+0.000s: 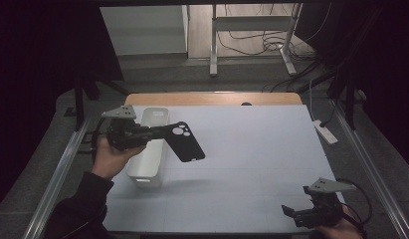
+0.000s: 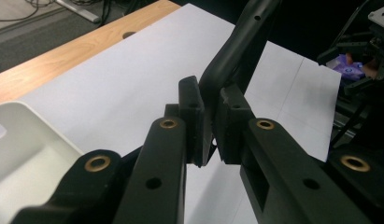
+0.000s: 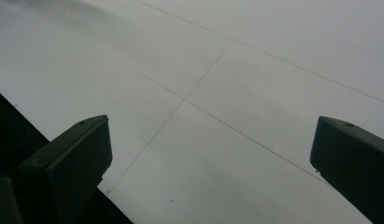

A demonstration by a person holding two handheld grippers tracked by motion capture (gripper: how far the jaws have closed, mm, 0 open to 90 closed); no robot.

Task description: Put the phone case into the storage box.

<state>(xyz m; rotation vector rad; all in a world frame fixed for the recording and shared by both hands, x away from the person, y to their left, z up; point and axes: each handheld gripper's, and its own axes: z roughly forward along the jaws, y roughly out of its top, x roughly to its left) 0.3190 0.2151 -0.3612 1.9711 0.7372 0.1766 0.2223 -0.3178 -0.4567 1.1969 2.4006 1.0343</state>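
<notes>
My left gripper (image 1: 159, 132) is shut on the edge of a black phone case (image 1: 184, 142) with round camera holes, held in the air just right of the white bin (image 1: 151, 175). In the left gripper view the two pads (image 2: 194, 116) pinch the case's rim (image 2: 236, 46), which rises up and away between them. My right gripper (image 1: 291, 213) rests low at the table's near right corner, jaws wide apart. Its view shows both black fingertips (image 3: 77, 158) spread over the bare white sheet (image 3: 217, 93) with nothing between them.
The white rectangular bin stands on the left side of the white table sheet (image 1: 252, 149). A wooden strip (image 1: 212, 98) edges the far side. Metal rails (image 1: 57, 174) run along both sides, and a power strip (image 1: 325, 132) lies off the right edge.
</notes>
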